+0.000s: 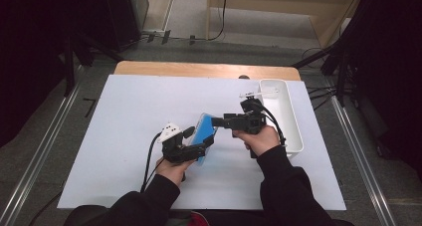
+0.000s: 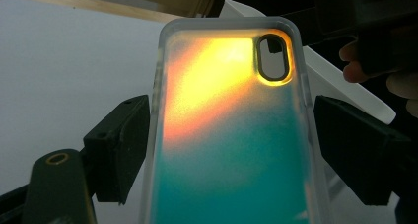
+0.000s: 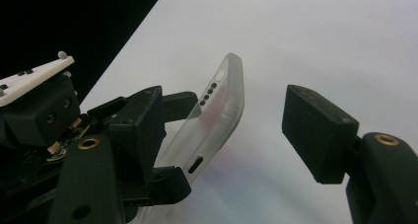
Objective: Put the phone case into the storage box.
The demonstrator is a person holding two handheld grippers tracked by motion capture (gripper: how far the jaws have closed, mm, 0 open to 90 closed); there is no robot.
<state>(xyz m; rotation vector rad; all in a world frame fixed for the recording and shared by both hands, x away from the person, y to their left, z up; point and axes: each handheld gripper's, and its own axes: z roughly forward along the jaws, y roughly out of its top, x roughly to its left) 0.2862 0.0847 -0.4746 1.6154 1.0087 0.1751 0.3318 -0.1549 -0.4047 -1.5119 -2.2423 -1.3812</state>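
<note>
A translucent phone case (image 1: pixel 203 129), orange at its camera end and teal below, is held tilted off the white table sheet. My left gripper (image 1: pixel 199 139) is shut on it, one jaw against each long side. In the left gripper view the case (image 2: pixel 231 135) stands between the two black jaws of that gripper (image 2: pixel 231 155). My right gripper (image 1: pixel 216 121) comes in from the right, open. Its jaws straddle the case's end (image 3: pixel 223 103) in the right gripper view, with a clear gap to the right jaw. The left gripper's body (image 3: pixel 34 105) shows behind.
A white rectangular tray (image 1: pixel 294 122) stands at the right edge of the sheet, just behind the right hand; its rim (image 2: pixel 345 83) shows past the case. The white sheet (image 1: pixel 124 136) covers a wooden table (image 1: pixel 199 69). Dark stands flank both sides.
</note>
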